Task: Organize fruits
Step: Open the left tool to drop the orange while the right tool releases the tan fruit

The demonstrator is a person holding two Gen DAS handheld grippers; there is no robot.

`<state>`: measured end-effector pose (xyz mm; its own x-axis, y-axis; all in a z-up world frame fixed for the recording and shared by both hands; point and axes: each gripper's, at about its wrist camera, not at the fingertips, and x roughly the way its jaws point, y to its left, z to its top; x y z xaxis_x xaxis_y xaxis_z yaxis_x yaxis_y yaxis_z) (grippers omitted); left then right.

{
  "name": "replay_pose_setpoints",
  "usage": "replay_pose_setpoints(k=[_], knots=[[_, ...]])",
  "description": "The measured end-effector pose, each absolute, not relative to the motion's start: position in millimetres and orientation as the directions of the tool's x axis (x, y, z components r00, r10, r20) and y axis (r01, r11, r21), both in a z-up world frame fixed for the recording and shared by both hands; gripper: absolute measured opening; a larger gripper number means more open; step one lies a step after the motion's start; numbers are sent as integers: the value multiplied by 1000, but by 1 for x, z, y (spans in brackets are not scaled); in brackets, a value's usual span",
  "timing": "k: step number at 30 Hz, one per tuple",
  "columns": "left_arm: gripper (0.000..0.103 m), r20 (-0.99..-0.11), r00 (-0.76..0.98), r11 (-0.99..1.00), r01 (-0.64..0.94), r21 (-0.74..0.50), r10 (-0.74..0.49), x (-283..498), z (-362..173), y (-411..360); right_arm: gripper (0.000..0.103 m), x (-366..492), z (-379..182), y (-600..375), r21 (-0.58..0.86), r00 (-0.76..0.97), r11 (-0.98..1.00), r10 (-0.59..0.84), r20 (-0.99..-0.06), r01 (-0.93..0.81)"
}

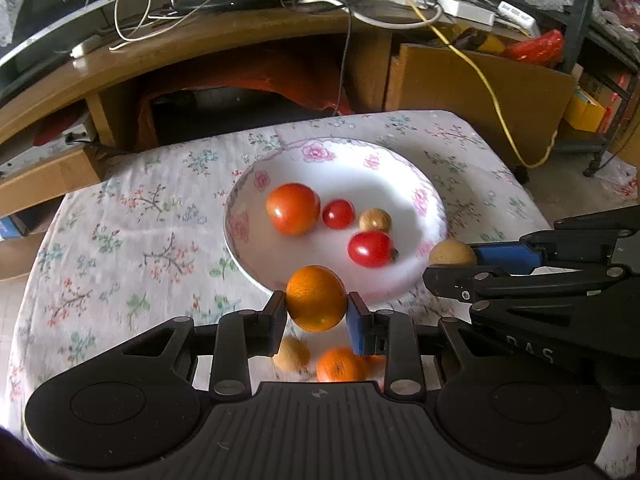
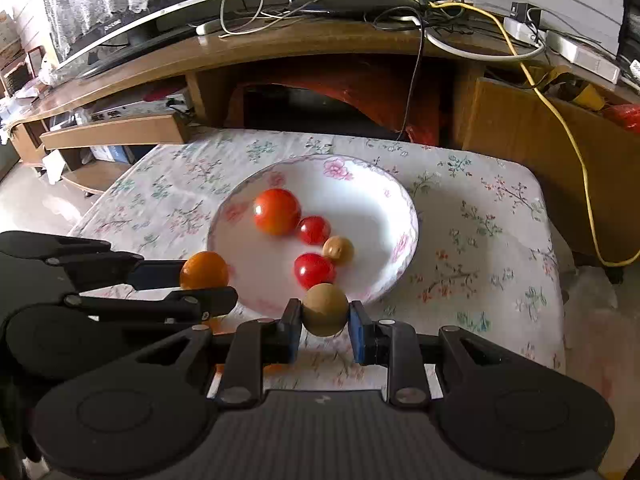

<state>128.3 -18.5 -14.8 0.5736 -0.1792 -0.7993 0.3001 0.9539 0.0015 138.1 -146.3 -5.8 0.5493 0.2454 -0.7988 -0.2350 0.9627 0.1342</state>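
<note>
A white floral plate (image 1: 432, 204) (image 2: 404, 216) on the cloth-covered table holds a large tomato (image 1: 293, 209) (image 2: 277, 211), two small red tomatoes (image 1: 338, 213) (image 1: 371, 249) and a tan longan (image 1: 374, 220) (image 2: 338, 250). My left gripper (image 1: 317, 316) is shut on an orange (image 1: 316, 298) (image 2: 204, 270) just over the plate's near rim. My right gripper (image 2: 325, 320) is shut on a tan round fruit (image 2: 325, 309) (image 1: 452, 253) at the plate's near right rim. Beneath the left gripper lie another orange (image 1: 340, 365) and a tan fruit (image 1: 291, 354) on the cloth.
A wooden desk (image 1: 224, 40) with tangled cables and a monitor stands behind the small table. A yellow cable (image 1: 496, 96) hangs down at the right. The floral cloth (image 1: 120, 216) reaches the table's edges on the left and right.
</note>
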Motion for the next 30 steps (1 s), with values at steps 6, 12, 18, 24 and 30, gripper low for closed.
replay_pose_setpoints(k=[6,12,18,24,30], knots=[[38,-808,568,960,280,11,-157,146,-24,-17,27,161,-16,-143,128,532,961,245,-810,-247],[38,-809,570,962,271,19,-145,158,-28,-15,27,174,-22,-140,125,527,960,243,-814,-250],[39,-809,569,961,276,21,-146,165,-31,-17,28,182,-27,-142,138,524,962,244,-816,-234],[41,-806,576,962,271,28,-139,166,-31,-17,28,185,-26,-142,151,526,961,254,-812,-230],[50,-797,587,965,261,21,-141,165,-27,-14,28,185,-22,-146,169,538,962,261,-801,-215]])
